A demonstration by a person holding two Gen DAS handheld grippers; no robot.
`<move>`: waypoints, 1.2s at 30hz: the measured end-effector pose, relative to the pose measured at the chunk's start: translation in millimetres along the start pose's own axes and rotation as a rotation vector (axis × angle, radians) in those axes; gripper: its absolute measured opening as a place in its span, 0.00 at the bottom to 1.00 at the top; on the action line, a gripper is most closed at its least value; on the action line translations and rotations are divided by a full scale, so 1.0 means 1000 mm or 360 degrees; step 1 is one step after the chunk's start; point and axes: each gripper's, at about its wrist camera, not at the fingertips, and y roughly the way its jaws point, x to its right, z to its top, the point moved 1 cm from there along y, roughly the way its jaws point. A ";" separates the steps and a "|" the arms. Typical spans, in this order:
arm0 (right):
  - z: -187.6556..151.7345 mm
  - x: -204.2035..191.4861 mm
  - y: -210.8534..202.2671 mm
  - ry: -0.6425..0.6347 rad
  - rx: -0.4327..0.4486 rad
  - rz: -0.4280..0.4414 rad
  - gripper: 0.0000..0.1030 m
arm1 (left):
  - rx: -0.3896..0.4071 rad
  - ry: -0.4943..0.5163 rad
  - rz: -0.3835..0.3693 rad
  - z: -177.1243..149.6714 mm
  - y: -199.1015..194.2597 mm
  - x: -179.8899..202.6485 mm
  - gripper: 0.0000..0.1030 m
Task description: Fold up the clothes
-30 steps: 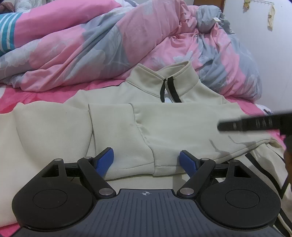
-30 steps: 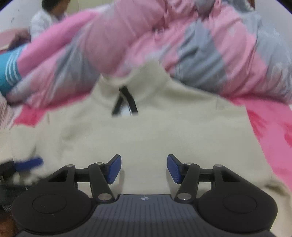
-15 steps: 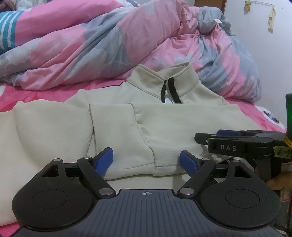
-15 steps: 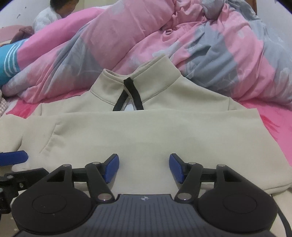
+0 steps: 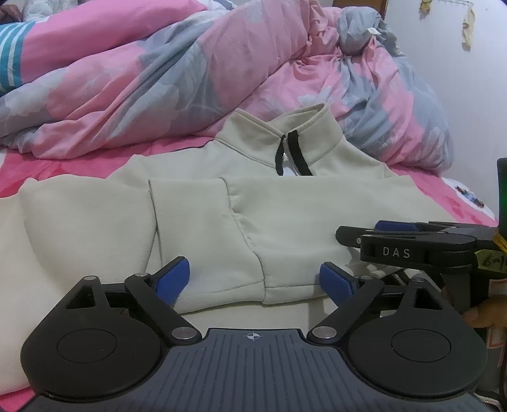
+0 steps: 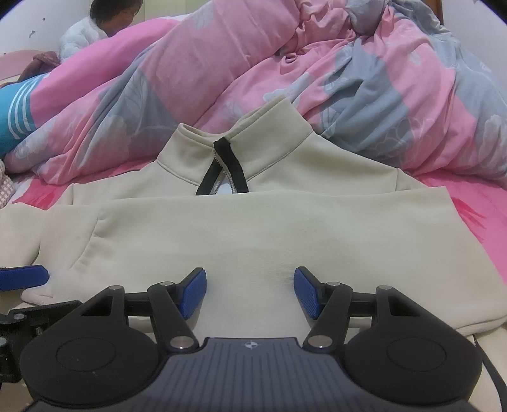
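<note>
A cream zip-neck jacket (image 5: 285, 222) lies flat on the bed, sleeves folded across its front, collar and black zip (image 5: 293, 155) at the far side. My left gripper (image 5: 255, 280) hovers at the near edge of the folded sleeves. Its jaws are opening, the sleeve cuffs lie between the blue pads, and neither pad presses on them. My right gripper (image 6: 249, 291) stands open over the same jacket (image 6: 253, 228), nothing pinched. In the left wrist view the right gripper (image 5: 364, 231) sits close at the right. One blue pad (image 6: 22, 277) of the left gripper shows at the right view's left edge.
A bunched pink and grey duvet (image 5: 158, 79) rises behind the jacket. A pink sheet (image 5: 47, 168) covers the bed. A person (image 6: 92, 28) sits at the far left back. A white wall (image 5: 475, 95) closes the right side. A hand (image 5: 484, 313) holds the right gripper.
The right gripper came down from a blurred streak at the right to rest beside the left gripper. The left pads have spread a little wider. The jacket has not moved.
</note>
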 end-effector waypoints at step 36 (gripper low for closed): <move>-0.001 0.000 0.000 -0.0011 0.0002 0.0006 0.62 | -0.0006 0.0016 0.0012 -0.002 0.002 0.004 0.99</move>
